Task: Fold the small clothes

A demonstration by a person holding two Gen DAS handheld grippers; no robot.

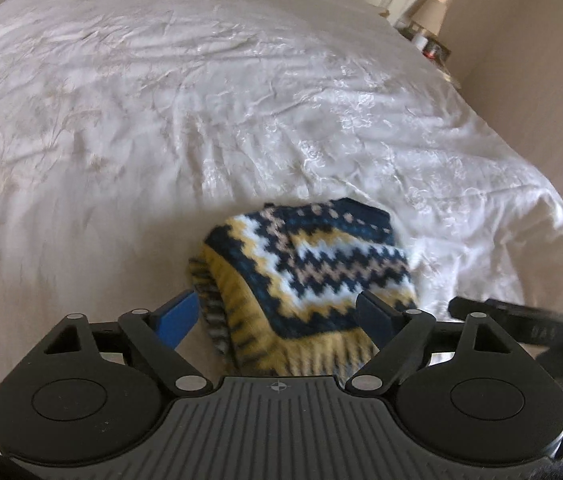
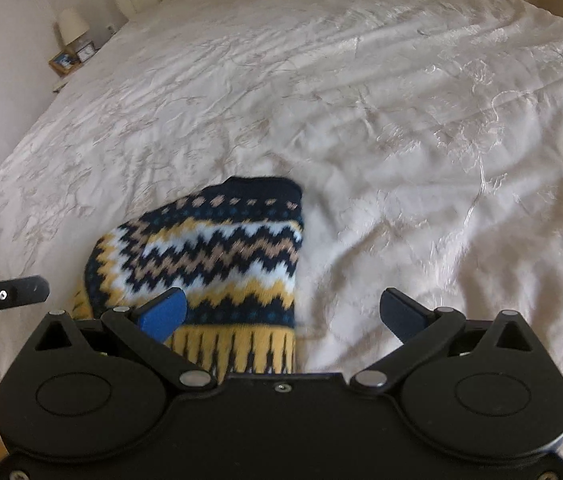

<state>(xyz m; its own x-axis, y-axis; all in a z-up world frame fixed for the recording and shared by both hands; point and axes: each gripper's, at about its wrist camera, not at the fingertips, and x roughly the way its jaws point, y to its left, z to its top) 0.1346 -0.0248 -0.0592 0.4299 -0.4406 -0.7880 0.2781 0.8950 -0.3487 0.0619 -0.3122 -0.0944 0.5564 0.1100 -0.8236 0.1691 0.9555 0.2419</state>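
We see left tongs (image 1: 277, 316) spread wide, gripping nothing; sweater (image 1: 305, 272) lies between and just ahead of tips, yellow ribbed hem nearest. Right tongs (image 2: 285, 314) also wide, empty; sweater (image 2: 217, 256) sits toward their left finger (image 2: 163, 314), right finger over bare bedspread (image 2: 401, 140). Sweater looks already folded over, resting on near part of bed. Long axis runs away from us, hem to dark far edge. We judge left tongs better centred, so nearer for next grab.
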